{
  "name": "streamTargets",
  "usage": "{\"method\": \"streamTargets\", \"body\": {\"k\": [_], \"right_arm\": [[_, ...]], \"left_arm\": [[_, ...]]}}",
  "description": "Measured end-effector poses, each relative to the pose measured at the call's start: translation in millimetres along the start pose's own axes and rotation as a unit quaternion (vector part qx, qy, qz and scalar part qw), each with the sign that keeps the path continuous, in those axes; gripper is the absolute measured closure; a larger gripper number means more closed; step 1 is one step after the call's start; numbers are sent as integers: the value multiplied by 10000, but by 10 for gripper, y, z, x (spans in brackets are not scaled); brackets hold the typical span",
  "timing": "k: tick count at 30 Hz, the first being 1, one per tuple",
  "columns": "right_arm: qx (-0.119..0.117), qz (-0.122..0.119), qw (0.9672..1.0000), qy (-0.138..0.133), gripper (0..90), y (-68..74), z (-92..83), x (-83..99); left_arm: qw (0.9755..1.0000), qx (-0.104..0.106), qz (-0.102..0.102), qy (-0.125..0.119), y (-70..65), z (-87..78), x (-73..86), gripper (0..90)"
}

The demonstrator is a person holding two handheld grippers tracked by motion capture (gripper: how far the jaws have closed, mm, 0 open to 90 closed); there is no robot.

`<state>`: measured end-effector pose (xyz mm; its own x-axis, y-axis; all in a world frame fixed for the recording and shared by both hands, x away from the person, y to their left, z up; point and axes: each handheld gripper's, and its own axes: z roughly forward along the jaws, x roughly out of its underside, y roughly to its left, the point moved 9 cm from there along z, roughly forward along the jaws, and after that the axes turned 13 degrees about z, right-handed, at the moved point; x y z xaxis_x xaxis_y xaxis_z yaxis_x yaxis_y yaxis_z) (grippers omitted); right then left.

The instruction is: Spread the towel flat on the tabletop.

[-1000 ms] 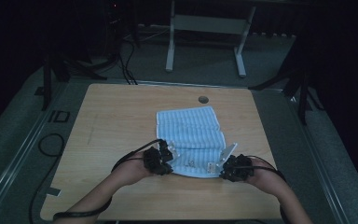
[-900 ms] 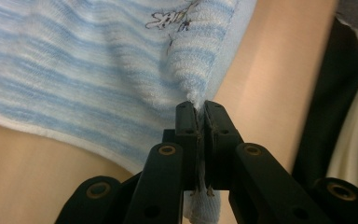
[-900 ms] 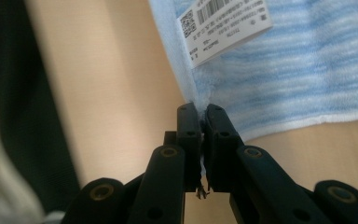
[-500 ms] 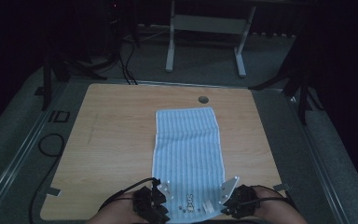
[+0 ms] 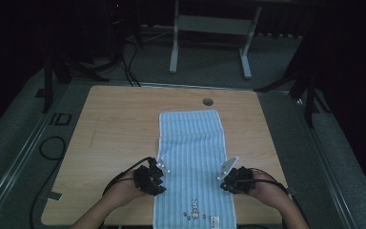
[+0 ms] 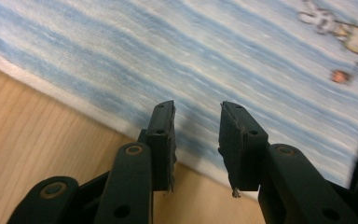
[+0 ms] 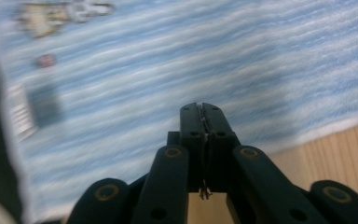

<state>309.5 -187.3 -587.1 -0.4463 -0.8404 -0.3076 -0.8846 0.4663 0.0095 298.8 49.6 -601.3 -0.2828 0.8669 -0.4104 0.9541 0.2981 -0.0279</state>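
The towel (image 5: 193,162) lies flat on the table (image 5: 114,124) as a long strip, its long axis running straight away from the person, from the near table edge to just short of the small round hole (image 5: 208,101) at the far side. Both tongs sit at its near third, one on each long edge: the left tongs (image 5: 158,172) at the left edge, the right tongs (image 5: 225,177) at the right edge, roughly level with one another and a little farther up the strip than the small embroidered motif (image 5: 193,209) by the near hem. So the cloth lies between the two tongs and inward of each, and neither hand is clearly nearer; any coming move, I judge, turns on both edges being worked together along that long axis. In the left gripper view the left tongs (image 6: 196,130) stand apart with nothing between them, their tips over the towel's white edge (image 6: 98,112), wood showing below. In the right gripper view the right tongs (image 7: 201,122) are pressed together; they hang over the striped cloth near its border, and I cannot tell whether any fabric is pinched, though none shows between them. The motif and a sewn label (image 7: 21,112) lie off to that view's upper left
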Motion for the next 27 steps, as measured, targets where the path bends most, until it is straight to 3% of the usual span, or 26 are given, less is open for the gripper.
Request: {"method": "streamTargets", "body": {"k": [2,4,9,13,15,18,22,24,25,27], "right_arm": [[46,92,9999,-6,885,-53,77,-28],[88,164,9998,72,884,-84,147,-24],[54,154,9997,196,876,-28,186,33],[-146,113,9994,296,873,78,166,96],[-294,39,9989,357,857,136,148,123],[-267,52,9994,219,844,116,76,101],[-53,250,9997,27,841,-83,-18,30],[-10,291,9996,-5,822,-139,-26,8],[61,349,9994,-63,807,-199,-31,-21],[149,526,9984,-170,803,-346,-26,-102]], "left_arm": [[9999,94,-79,-21,-10,48,-4,653],[9999,137,-31,13,-33,71,6,652],[9996,276,-8,65,-128,54,46,652],[9981,585,104,174,-275,34,85,640],[9977,616,178,212,-311,18,90,631],[9986,489,131,118,-247,-49,65,596],[9999,164,-13,-25,-9,-150,25,594],[9999,88,-93,-44,55,-161,13,539],[9998,-130,-145,-29,178,-167,-6,539],[9996,-211,-163,-24,270,-164,-37,523]]}}
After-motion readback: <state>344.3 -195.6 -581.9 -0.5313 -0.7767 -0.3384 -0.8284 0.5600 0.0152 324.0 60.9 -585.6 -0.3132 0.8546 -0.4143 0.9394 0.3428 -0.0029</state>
